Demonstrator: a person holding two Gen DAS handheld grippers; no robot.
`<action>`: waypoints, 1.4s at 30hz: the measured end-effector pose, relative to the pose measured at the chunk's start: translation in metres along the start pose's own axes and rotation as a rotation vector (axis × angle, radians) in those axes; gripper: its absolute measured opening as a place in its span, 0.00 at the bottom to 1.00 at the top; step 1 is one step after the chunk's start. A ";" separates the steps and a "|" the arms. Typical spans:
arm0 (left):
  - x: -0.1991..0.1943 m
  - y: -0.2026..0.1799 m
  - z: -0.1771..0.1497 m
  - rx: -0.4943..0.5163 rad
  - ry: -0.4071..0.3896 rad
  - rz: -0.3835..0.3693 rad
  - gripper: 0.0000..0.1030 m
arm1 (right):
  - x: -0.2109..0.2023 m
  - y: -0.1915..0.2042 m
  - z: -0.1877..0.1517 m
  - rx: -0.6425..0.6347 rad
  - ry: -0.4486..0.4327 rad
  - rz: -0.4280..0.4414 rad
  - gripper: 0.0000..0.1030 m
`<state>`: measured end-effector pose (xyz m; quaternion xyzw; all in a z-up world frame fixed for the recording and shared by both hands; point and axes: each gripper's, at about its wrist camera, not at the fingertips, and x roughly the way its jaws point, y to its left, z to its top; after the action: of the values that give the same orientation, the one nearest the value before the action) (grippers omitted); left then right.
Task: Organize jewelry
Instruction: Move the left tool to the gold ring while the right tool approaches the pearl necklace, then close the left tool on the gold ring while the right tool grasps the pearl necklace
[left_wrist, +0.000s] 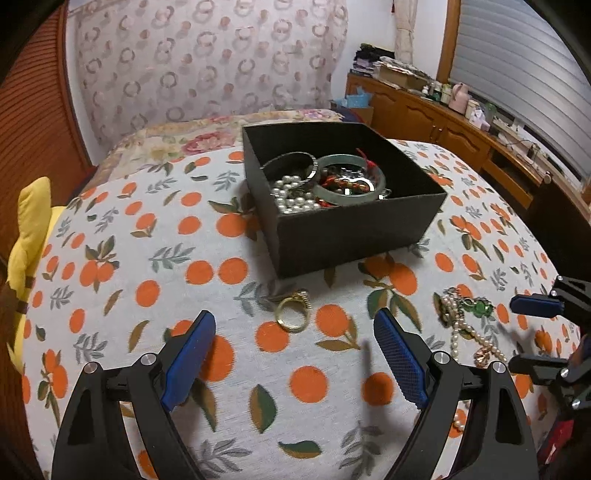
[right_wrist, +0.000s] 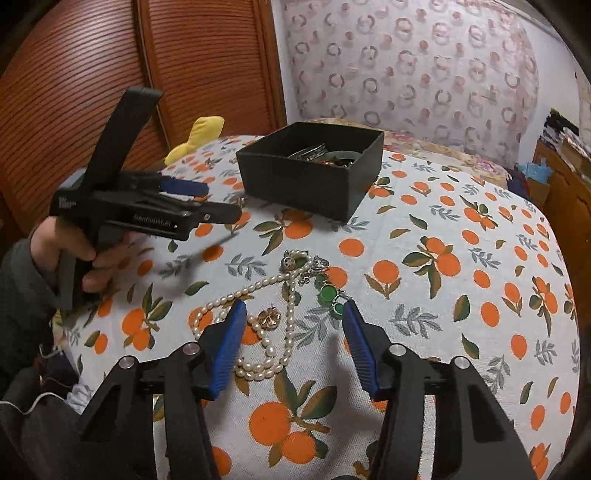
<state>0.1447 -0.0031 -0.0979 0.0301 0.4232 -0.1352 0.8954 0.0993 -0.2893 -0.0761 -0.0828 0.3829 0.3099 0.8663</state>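
We hold our left gripper spread above the gold ring before the black box, our right gripper unclenched over the pearl necklace.

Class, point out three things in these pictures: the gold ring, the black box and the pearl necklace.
Gold ring (left_wrist: 291, 313): left wrist view, on its band.
Black box (left_wrist: 354, 225): left wrist view, on its near wall.
Pearl necklace (right_wrist: 258, 367): right wrist view, on its lower loop.
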 end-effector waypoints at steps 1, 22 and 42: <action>0.001 -0.003 0.000 0.008 0.001 -0.002 0.78 | 0.000 -0.001 0.000 0.000 0.000 -0.002 0.52; -0.007 -0.014 -0.010 0.053 0.015 0.030 0.18 | -0.002 0.014 -0.001 -0.028 0.012 0.045 0.52; -0.051 -0.020 -0.034 0.002 -0.072 0.001 0.18 | 0.012 0.049 -0.012 -0.180 0.096 0.061 0.38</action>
<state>0.0834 -0.0052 -0.0797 0.0262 0.3904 -0.1360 0.9102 0.0681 -0.2492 -0.0882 -0.1636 0.3971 0.3650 0.8260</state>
